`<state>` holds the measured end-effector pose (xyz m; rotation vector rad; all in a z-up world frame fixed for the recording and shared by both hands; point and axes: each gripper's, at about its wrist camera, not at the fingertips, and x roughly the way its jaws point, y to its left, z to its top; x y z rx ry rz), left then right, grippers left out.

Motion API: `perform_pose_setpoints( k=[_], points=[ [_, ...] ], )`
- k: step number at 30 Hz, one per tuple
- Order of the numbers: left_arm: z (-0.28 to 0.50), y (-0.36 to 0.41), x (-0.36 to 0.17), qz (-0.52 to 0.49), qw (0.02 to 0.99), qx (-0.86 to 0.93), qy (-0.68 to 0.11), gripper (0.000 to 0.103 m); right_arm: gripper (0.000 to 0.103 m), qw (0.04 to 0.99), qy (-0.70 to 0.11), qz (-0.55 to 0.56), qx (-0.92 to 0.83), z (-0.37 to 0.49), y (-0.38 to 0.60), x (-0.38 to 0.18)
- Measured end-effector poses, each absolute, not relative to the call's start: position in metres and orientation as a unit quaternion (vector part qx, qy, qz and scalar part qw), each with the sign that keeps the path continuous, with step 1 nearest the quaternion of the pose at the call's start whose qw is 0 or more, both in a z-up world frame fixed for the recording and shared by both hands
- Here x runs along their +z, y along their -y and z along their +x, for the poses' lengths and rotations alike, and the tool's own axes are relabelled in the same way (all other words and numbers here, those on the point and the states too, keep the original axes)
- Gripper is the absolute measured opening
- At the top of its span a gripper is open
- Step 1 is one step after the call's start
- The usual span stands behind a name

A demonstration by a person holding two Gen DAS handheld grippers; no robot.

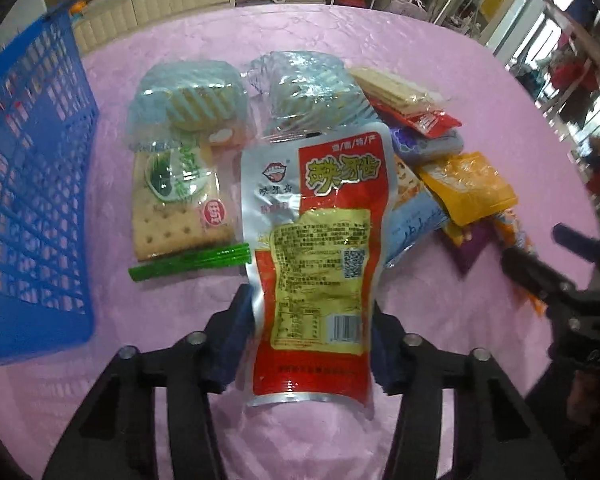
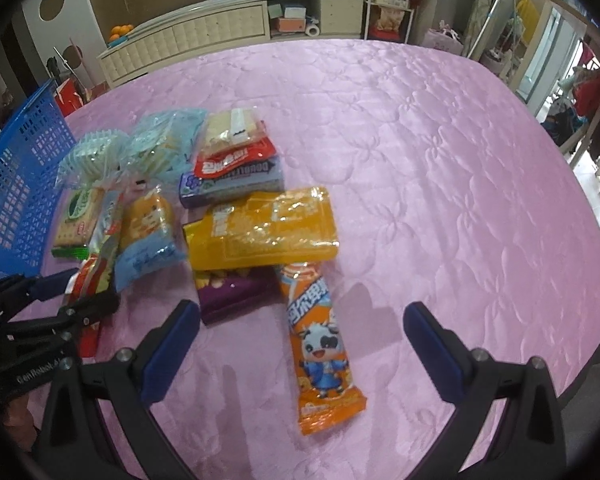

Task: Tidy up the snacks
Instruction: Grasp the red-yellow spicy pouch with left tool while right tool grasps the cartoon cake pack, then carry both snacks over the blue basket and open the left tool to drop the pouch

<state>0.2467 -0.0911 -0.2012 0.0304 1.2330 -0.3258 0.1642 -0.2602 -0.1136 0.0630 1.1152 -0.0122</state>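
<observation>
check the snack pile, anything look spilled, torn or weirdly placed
Nothing looks spilled or torn. The snacks lie in a loose overlapping heap, not sorted, and the blue basket stands tilted on its side at the table edge. The left tool pinches the red and silver pouch.

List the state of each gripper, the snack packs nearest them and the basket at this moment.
left gripper: shut on the red-and-silver pouch
red-and-silver pouch: sealed, pinched between the pads
right gripper: open, straddling the orange cow pack
orange cow pack: sealed, flat on the pink cloth, not gripped
cracker pack: sealed, lying flat
blue basket: contents cannot be told
</observation>
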Motion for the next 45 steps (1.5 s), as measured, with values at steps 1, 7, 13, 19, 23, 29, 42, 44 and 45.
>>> perform_pose_setpoints(
  k=[1,7,13,19,23,29,42,44,45],
  points=[
    [0.247,0.089,-0.201,0.011,0.803,-0.153,-0.576,0.044,0.103,0.848,-0.529,0.031,-0.004,0.164,0.259,-0.113],
    [0.24,0.085,-0.186,-0.009,0.819,-0.16,-0.551,0.023,0.103,0.855,-0.516,0.016,0.04,0.172,0.246,-0.097],
    [0.223,0.063,-0.183,-0.039,0.827,-0.153,-0.54,0.023,0.103,0.85,-0.52,-0.02,0.08,0.189,0.228,-0.092],
    [0.218,0.052,-0.18,-0.053,0.839,-0.14,-0.524,0.023,0.103,0.837,-0.527,-0.039,0.141,0.201,0.202,-0.097],
    [0.22,0.047,-0.178,-0.04,0.848,-0.119,-0.514,0.023,0.099,0.825,-0.535,-0.071,0.169,0.213,0.184,-0.105],
    [0.221,0.045,-0.184,-0.034,0.848,-0.104,-0.519,0.023,0.092,0.806,-0.552,-0.101,0.187,0.232,0.167,-0.122],
    [0.221,0.06,-0.186,-0.006,0.851,-0.1,-0.515,0.023,0.057,0.804,-0.538,-0.139,0.211,0.217,0.153,-0.144],
    [0.217,0.061,-0.181,-0.006,0.852,-0.1,-0.515,0.023,0.056,0.806,-0.538,-0.126,0.212,0.212,0.159,-0.142],
    [0.215,0.062,-0.179,-0.007,0.852,-0.1,-0.514,0.023,0.055,0.807,-0.538,-0.117,0.212,0.208,0.163,-0.141]
  ],
)
